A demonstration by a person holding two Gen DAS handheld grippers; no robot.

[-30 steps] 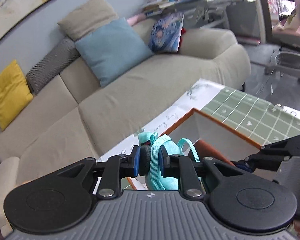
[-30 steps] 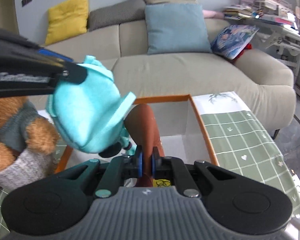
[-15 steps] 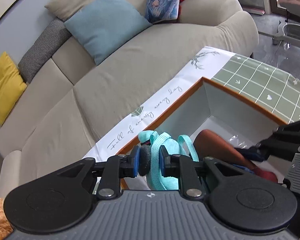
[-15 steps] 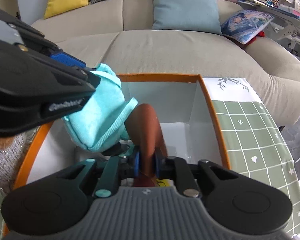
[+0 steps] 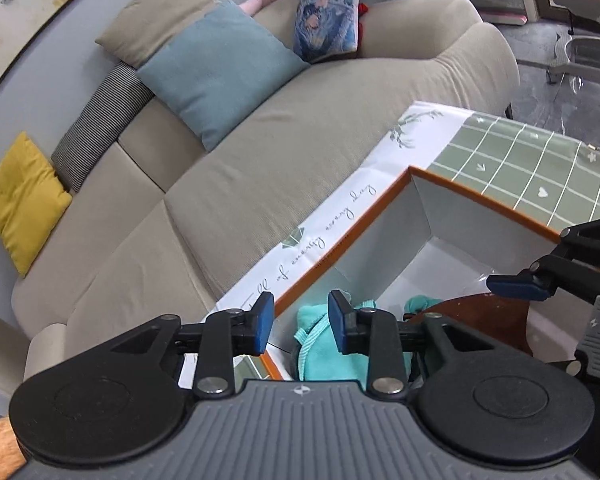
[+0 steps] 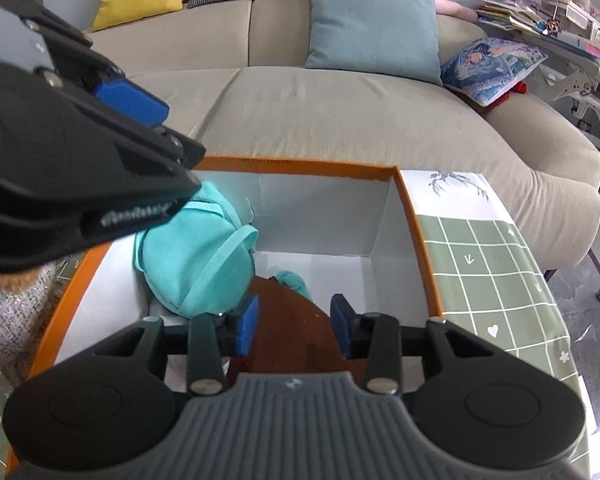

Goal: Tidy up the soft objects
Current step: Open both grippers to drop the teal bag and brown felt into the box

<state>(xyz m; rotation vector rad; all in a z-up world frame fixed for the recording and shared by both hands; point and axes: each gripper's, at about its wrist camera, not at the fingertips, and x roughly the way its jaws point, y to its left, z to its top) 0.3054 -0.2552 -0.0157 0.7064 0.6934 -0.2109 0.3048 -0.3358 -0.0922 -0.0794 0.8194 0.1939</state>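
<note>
Box holds a teal backpack and brown toy; left gripper and right gripper fingers spread wide, empty.

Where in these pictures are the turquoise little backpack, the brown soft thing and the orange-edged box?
turquoise backpack (image 6: 188, 264): right wrist view, on its fabric body.
brown soft thing (image 6: 296, 328): right wrist view, on its upper surface.
orange-edged box (image 6: 300, 168): right wrist view, on its far rim.

Box right half open down to the floor; teal plush backpack and brown plush fill left and near side; left gripper overhangs left rim.
</note>
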